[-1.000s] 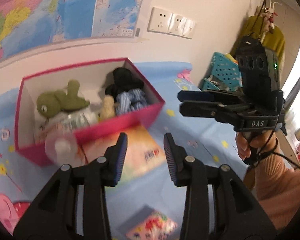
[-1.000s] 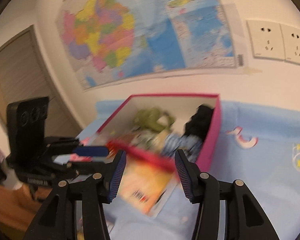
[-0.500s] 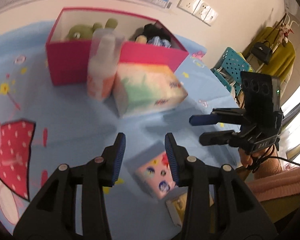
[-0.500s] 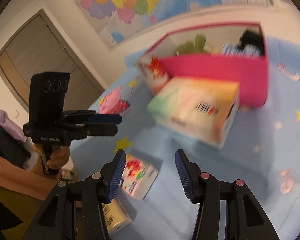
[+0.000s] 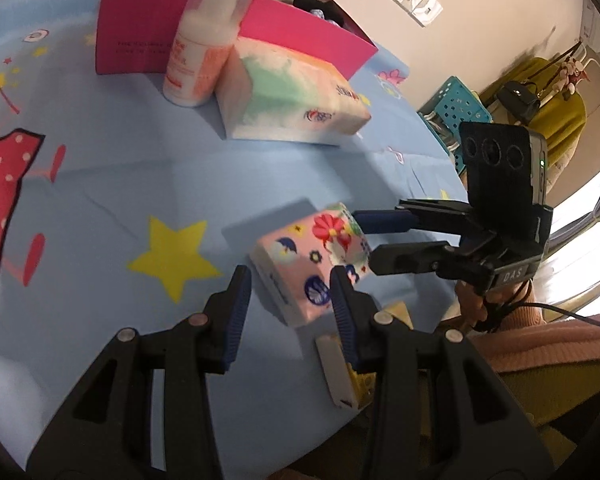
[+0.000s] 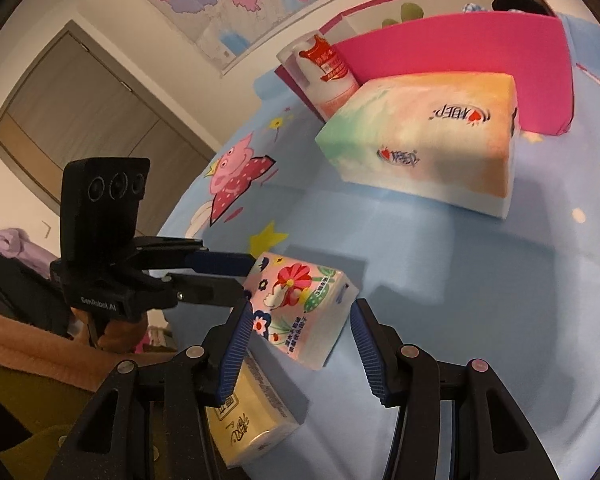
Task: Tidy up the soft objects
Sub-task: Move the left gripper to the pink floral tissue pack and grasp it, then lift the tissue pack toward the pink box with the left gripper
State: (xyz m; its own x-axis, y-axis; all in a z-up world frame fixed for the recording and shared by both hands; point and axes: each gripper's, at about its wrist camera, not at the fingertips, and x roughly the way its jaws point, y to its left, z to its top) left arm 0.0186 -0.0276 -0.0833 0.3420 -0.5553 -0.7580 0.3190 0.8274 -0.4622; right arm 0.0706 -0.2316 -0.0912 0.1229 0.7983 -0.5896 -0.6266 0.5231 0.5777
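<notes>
A small pink flowered tissue pack (image 5: 312, 266) (image 6: 300, 310) lies on the blue cloth near the table's front edge. My left gripper (image 5: 292, 300) is open just before it, its jaws on either side of the near corner. My right gripper (image 6: 302, 338) is open, close over the same pack; in the left wrist view it (image 5: 364, 240) comes in from the right. A yellow tissue pack (image 6: 246, 420) (image 5: 354, 376) lies at the table edge. A large pastel tissue box (image 5: 288, 96) (image 6: 424, 148) sits before the pink box (image 5: 140, 36) (image 6: 460, 44) holding plush toys.
A white pump bottle (image 5: 204, 48) (image 6: 328, 76) stands against the pink box. The blue cartoon cloth (image 5: 120, 184) covers the table. A teal basket (image 5: 456, 108) and a yellow garment (image 5: 556, 96) are off to the right. A door (image 6: 72, 120) is at left.
Both grippers have dropped from the pink box toward the front of the table and closed in on the flowered tissue pack. Both stay open.
</notes>
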